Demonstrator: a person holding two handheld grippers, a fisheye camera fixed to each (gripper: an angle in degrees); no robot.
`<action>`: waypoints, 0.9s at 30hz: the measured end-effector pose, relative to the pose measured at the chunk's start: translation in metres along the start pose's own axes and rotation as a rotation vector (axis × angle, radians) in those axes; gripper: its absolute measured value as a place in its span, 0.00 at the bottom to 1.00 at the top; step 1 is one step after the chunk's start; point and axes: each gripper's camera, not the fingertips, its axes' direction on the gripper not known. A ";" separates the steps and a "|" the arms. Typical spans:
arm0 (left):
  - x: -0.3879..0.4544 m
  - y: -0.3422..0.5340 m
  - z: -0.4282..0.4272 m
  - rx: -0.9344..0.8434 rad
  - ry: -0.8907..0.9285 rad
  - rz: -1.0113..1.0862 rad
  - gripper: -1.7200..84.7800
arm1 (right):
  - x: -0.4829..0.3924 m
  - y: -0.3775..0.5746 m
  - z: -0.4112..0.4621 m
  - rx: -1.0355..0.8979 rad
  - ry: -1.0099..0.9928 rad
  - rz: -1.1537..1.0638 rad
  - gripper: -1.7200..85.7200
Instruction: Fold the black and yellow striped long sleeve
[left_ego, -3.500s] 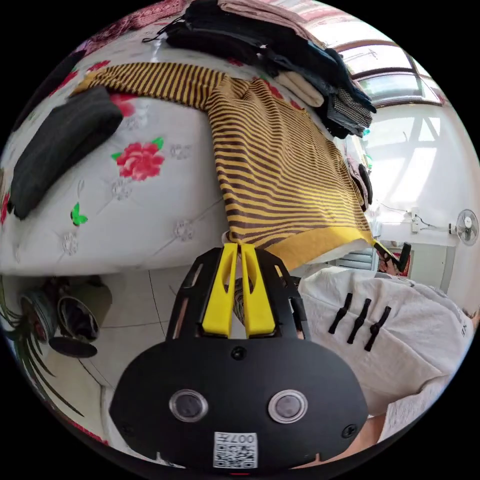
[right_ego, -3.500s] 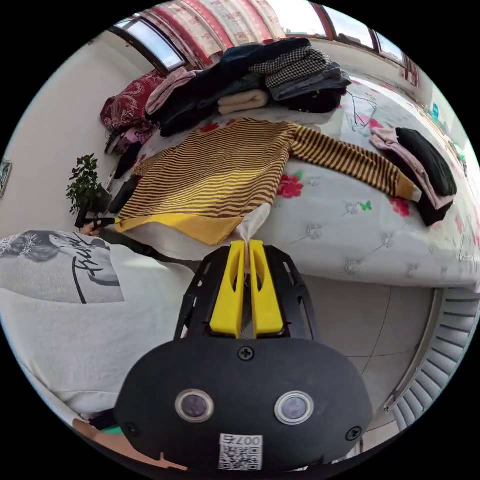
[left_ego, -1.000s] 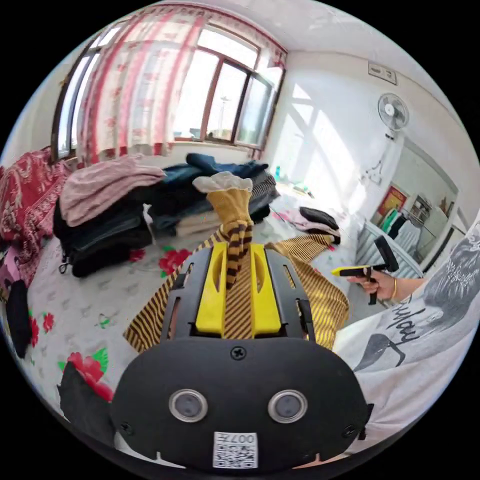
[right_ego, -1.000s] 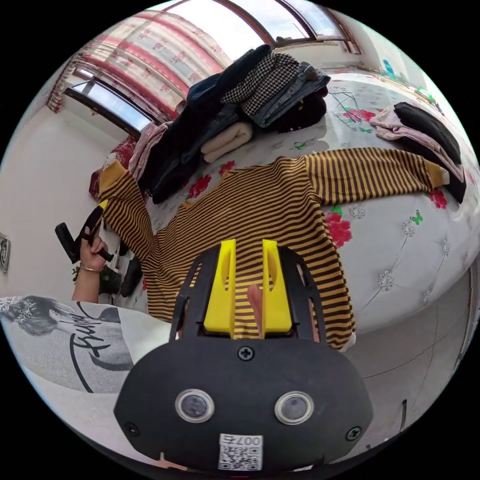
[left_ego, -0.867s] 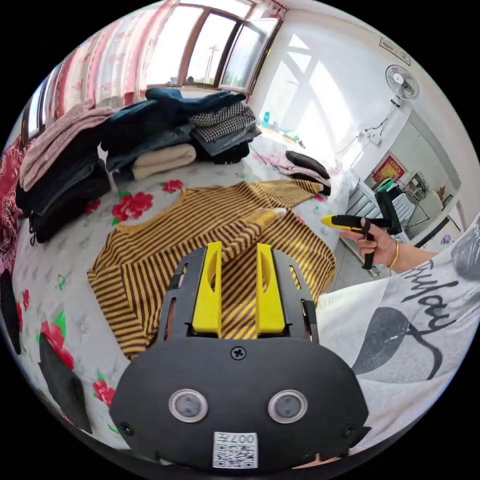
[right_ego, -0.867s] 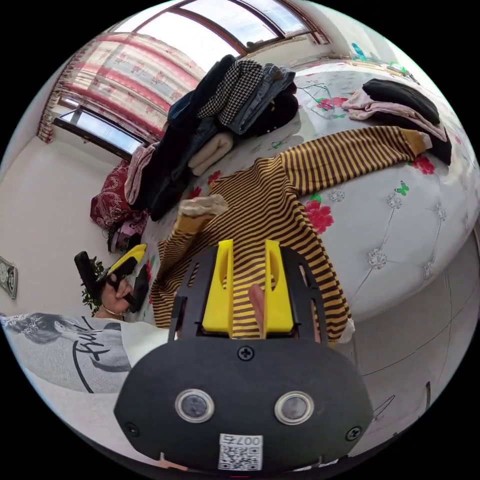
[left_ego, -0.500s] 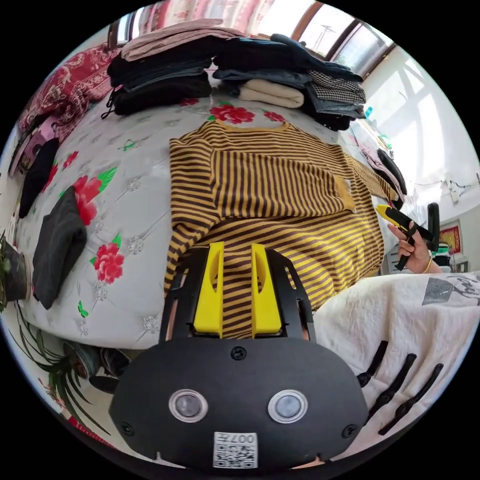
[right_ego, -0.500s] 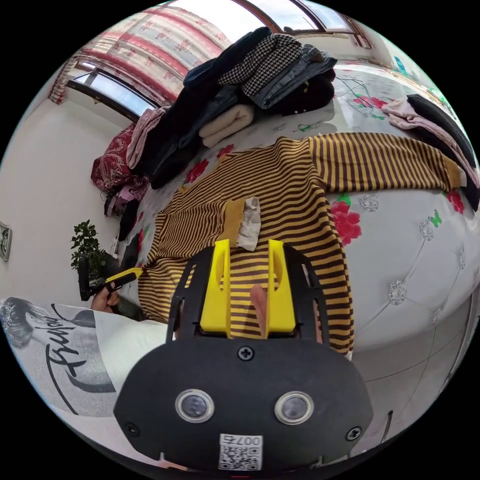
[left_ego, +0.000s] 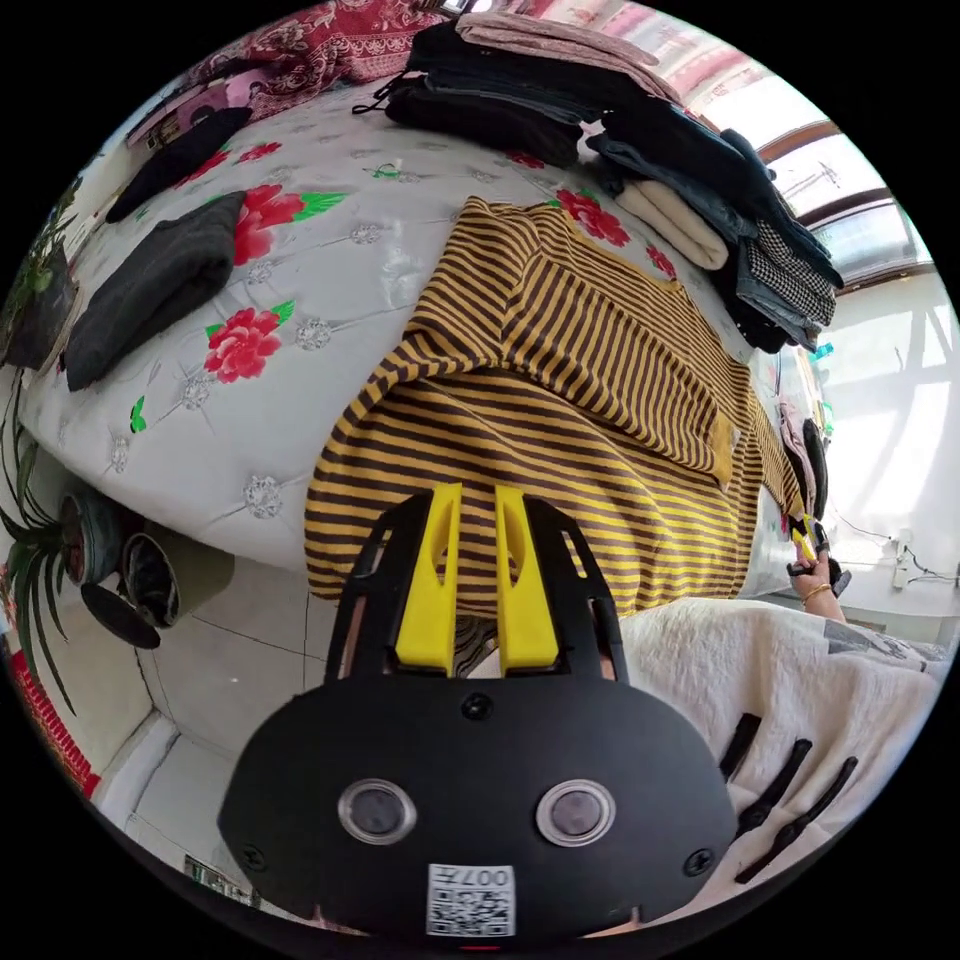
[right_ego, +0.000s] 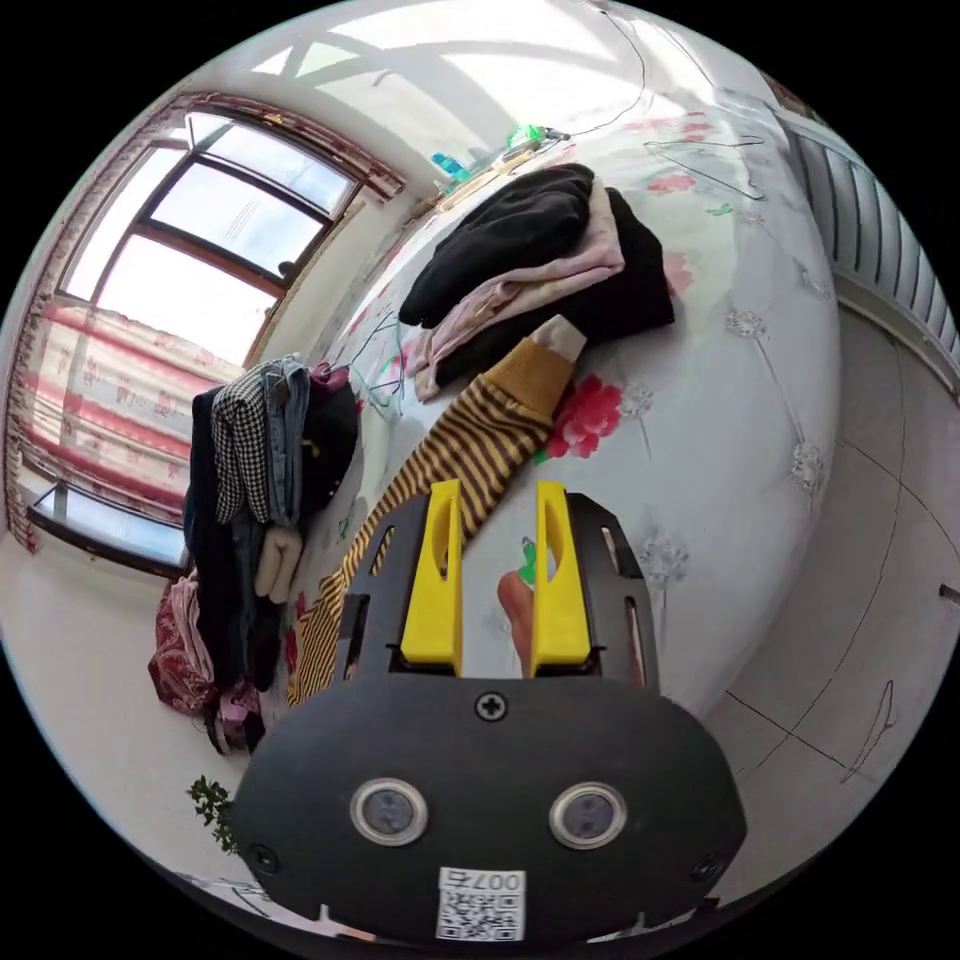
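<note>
In the left gripper view the black and yellow striped long sleeve (left_ego: 560, 400) lies spread on the flowered bed cover (left_ego: 330, 250), its hem hanging over the bed's near edge; one sleeve is folded across the chest, its plain yellow cuff (left_ego: 722, 448) lying on the stripes; the left gripper (left_ego: 470, 500) hovers over the hem with its yellow jaws a narrow gap apart and nothing clamped between them; a stack of folded clothes (left_ego: 620, 120) sits beyond the collar, and a dark folded garment (left_ego: 150, 290) lies apart on the cover; the person's light top (left_ego: 800, 680) shows beside the hem; in the right gripper view the other sleeve (right_ego: 470, 450) stretches out flat, its cuff touching a pile of black and pink clothes (right_ego: 540, 260); the right gripper (right_ego: 498, 495) hangs over this sleeve, jaws parted and holding nothing.
</note>
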 end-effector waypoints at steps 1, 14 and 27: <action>-0.001 0.000 0.000 0.004 0.005 -0.016 0.09 | 0.006 -0.005 0.002 0.006 0.001 0.017 0.12; -0.016 0.015 0.000 -0.007 -0.027 -0.272 0.08 | 0.025 -0.050 0.053 0.000 -0.136 0.154 0.05; -0.094 0.033 -0.018 0.062 0.014 -0.381 0.08 | -0.319 0.206 -0.014 -0.285 -0.862 -1.116 0.04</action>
